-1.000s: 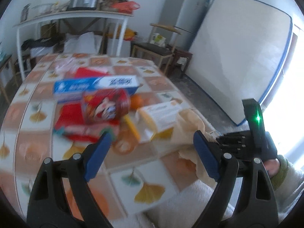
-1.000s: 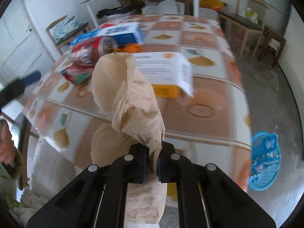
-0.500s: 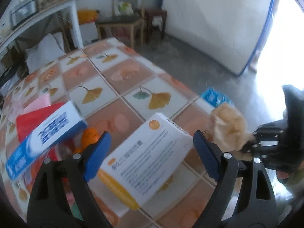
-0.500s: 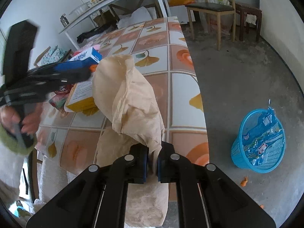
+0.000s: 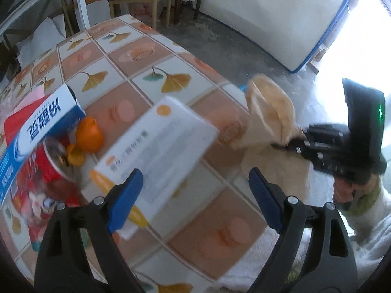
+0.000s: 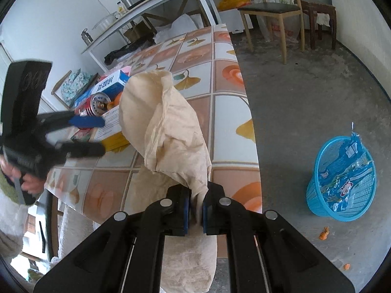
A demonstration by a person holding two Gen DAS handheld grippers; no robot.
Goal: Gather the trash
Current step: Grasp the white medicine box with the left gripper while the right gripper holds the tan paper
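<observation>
My right gripper (image 6: 195,211) is shut on a crumpled beige paper bag (image 6: 168,127) and holds it up over the table's near edge; the bag also shows in the left wrist view (image 5: 271,112). My left gripper (image 5: 195,195) is open just above a white and yellow box (image 5: 156,151) on the tiled table (image 5: 136,53); the box lies between and under the blue pads. Beside the box lie a red can (image 5: 51,161), orange peel (image 5: 89,134) and a blue and white carton (image 5: 41,124). A blue waste basket (image 6: 342,173) stands on the floor to the right.
The table edge (image 6: 249,112) runs beside bare concrete floor. A wooden chair (image 6: 271,9) and a white shelf table (image 6: 151,7) stand at the back. A mattress (image 5: 268,12) leans on the wall. Orange scraps (image 6: 323,233) lie on the floor by the basket.
My left gripper has dropped closer over the white and yellow box. My right gripper has swung right with the bag, bringing the blue basket further into view.
</observation>
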